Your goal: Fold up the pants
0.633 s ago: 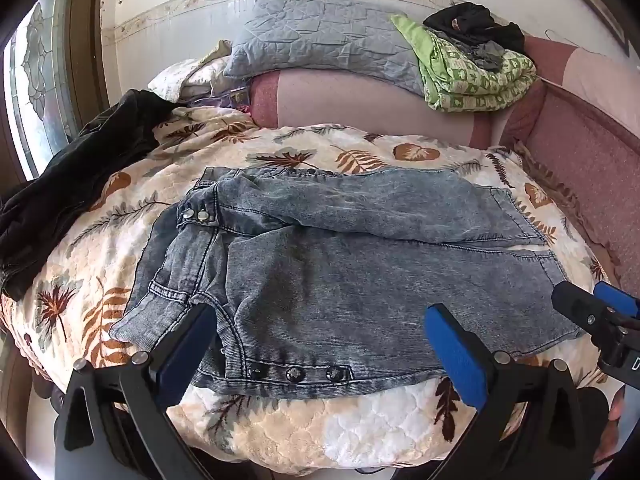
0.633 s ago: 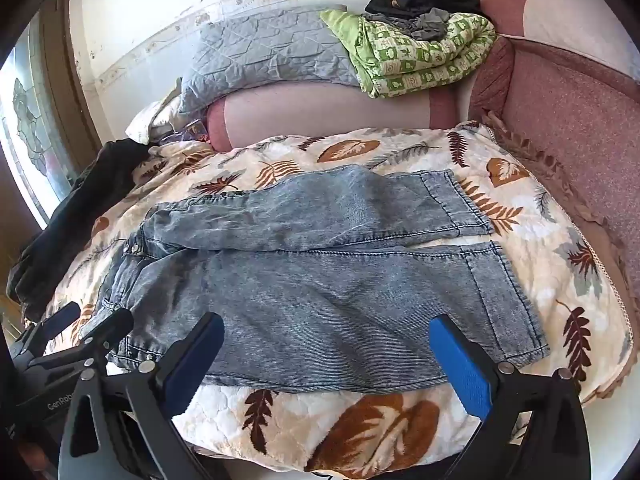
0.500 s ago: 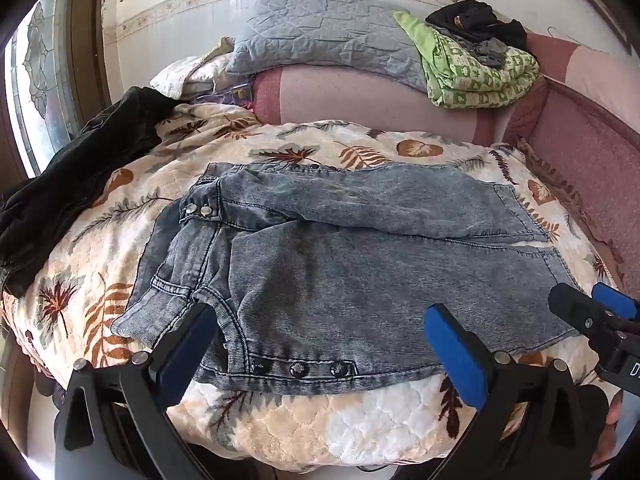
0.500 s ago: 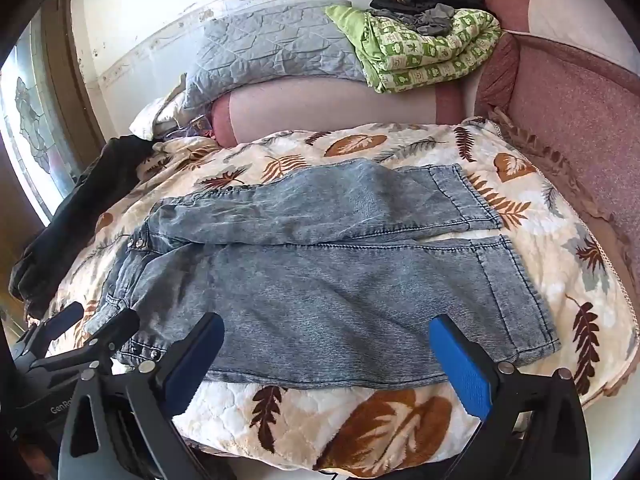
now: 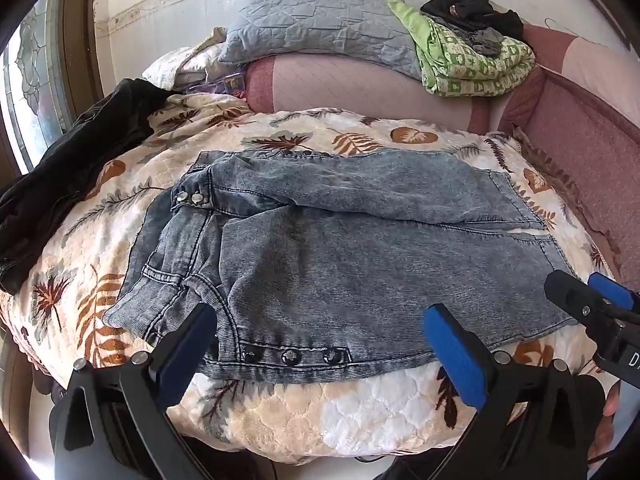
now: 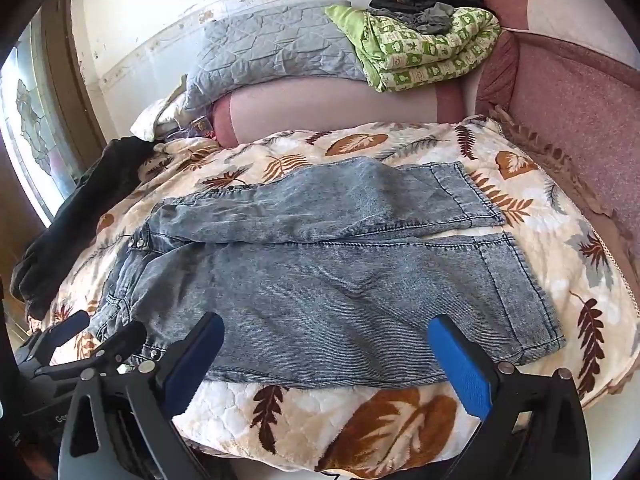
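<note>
Grey-blue denim pants [image 5: 340, 264] [image 6: 320, 280] lie spread flat across a leaf-patterned bedspread [image 5: 320, 412] [image 6: 340, 412], waistband to the left, both legs running right, the far leg slightly overlapping the near one. My left gripper [image 5: 320, 344] hovers open above the near edge by the waistband snaps, touching nothing. My right gripper [image 6: 324, 352] stands open over the near leg's lower edge, also empty. Each gripper shows in the other's view: the right gripper at the right edge [image 5: 592, 304], the left gripper at the lower left [image 6: 96, 340].
A black garment [image 5: 68, 176] [image 6: 68, 232] lies on the bed's left side. Behind are a pink bolster [image 5: 360, 88], a grey quilted pillow [image 6: 272, 48] and a green folded blanket [image 6: 428, 44] topped with dark clothes. A pink padded wall [image 6: 580, 112] borders the right.
Both grippers have moved slightly nearer to the pants, which sit a little higher in each view. The pants have not moved and both grippers stay open.
</note>
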{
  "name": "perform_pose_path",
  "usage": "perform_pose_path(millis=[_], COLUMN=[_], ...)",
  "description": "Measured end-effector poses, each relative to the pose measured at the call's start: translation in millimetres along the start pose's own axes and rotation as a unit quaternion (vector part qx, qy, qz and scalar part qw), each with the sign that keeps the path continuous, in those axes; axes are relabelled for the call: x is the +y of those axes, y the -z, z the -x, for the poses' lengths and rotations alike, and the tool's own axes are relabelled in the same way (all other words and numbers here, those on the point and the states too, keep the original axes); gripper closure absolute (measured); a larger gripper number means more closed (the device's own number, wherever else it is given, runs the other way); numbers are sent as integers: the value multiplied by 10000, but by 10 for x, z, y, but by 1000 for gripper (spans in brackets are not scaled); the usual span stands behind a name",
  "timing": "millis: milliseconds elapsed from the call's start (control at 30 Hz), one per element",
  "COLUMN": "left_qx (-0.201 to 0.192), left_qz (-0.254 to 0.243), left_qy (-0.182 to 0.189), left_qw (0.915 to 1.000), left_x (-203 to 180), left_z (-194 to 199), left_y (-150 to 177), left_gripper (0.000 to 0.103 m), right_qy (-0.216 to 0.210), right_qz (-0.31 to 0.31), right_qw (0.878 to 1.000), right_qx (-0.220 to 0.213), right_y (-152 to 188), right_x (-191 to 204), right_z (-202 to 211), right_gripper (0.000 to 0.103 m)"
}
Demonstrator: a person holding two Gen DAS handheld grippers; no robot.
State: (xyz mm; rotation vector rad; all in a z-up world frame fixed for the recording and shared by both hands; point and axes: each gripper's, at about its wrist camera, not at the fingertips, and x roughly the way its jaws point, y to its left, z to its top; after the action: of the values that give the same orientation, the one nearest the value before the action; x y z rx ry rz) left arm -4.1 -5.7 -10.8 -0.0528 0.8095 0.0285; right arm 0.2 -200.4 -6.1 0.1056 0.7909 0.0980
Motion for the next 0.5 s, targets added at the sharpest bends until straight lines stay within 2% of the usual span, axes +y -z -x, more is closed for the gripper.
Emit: perform_pose_path(millis=[500], left_qx=[-16], left_qz=[202], left_qy=[14], left_qw=[9998], left_x=[117], left_z=[-26], left_y=[5], left_gripper=[0], right_qy=[123], right_qz=[0], right_qw=[9999], right_qx=[75], right_y=[64], right_x=[-44], right_z=[-80], right_gripper=[0])
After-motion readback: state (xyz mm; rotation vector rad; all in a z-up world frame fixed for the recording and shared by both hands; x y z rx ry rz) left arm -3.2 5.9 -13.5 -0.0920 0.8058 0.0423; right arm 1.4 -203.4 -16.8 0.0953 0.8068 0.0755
